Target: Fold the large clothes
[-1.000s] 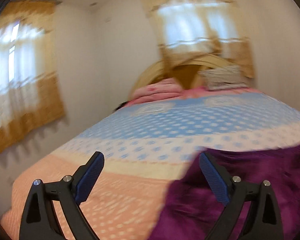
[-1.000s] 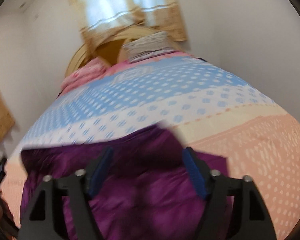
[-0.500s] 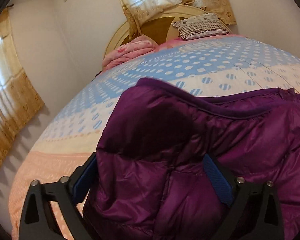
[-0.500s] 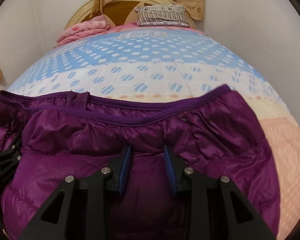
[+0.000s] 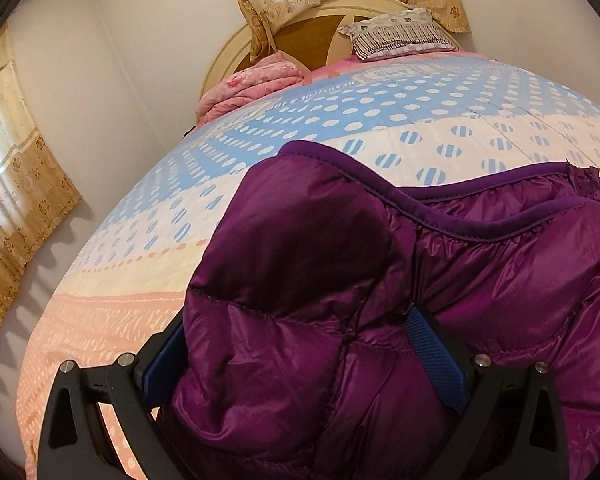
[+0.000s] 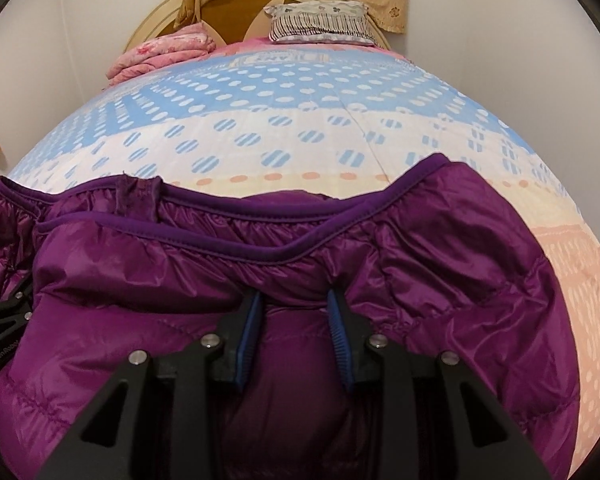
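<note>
Our right claw [image 6: 294, 334] is clamped on a fold of the glossy purple quilted down jacket [image 6: 420, 280]; our left claw [image 5: 300, 356] stands wide, jacket bulging between its fingers. Beyond both claws the jacket lies on the polka-dot bed [image 5: 340, 116].

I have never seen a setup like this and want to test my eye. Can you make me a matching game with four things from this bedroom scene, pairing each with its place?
Things:
1. shiny purple quilted puffer jacket
2. grey striped pillow with frilled edge
3. folded pink floral blanket
4. gold patterned curtain

Places:
A. at the headboard, toward the left side of the bed
B. on the wall to the left of the bed
C. spread on the near end of the bed, between the gripper fingers
D. against the headboard, toward the right side

Pairs: 1-C, 2-D, 3-A, 4-B
</note>
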### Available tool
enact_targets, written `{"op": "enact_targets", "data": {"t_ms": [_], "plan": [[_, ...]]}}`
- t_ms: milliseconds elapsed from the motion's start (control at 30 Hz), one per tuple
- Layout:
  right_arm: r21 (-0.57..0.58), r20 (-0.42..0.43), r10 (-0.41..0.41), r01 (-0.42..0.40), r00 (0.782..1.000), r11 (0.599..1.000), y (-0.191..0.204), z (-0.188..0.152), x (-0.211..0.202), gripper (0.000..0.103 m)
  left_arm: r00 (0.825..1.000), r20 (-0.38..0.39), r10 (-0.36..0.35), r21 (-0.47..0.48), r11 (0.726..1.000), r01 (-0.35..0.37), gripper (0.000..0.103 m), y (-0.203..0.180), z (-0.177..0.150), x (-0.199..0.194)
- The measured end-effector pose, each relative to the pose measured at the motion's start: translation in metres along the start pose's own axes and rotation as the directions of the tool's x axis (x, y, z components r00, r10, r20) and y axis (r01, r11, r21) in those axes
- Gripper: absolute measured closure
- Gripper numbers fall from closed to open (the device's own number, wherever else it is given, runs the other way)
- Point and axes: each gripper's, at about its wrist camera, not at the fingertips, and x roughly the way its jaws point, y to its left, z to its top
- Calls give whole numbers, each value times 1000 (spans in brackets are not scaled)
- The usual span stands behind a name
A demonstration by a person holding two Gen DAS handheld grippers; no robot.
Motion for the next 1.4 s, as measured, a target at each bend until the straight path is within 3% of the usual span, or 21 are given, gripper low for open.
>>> {"op": "enact_targets", "data": {"t_ms": [233,300,367,433,633,700,1100,1167,1233,1300,1400], "plan": [[-41,-27,-39,38,999,998,6,5,2,67,999,-41,-18,9,1000,19,1,6,7,-2],[-18,-49,-36,35,998,999,7,11,-9,65,999,4,-50,-66,997,50,1,27,16,-22],[26,11,-25,25,1000,999,10,17,-32,64,997,63,-32,-135,990,40,1,44,24,-35],[7,73,-32,32,997,999,28,22,-48,63,997,76,-2,-213,977,19,1,58,35,-34],[-63,14,-38,39,999,997,69,15,-12,64,998,-64,29,-166,985,-39,1,42,27,18],[-73,12,-45,45,999,996,69,6,-1,64,996,-90,-23,-202,979,5,1,42,17,26],[-86,23,-60,61,998,994,71,3,5,63,991,-126,-35,-175,984,13,1,33,17,35],[-66,3,-10,10,1000,998,64,5,1,62,992,-124,-39,-194,981,14,1,42,20,22],[23,11,106,-106,994,994,40,9,-17,62,994,-67,-89,-256,964,69,1,53,23,-3],[54,107,70,-77,992,996,15,13,-48,56,991,-25,-128,-280,953,116,1,54,24,-23],[80,162,-23,10,986,997,-24,16,-64,52,986,32,-165,-237,957,168,1,31,28,-49]]}}
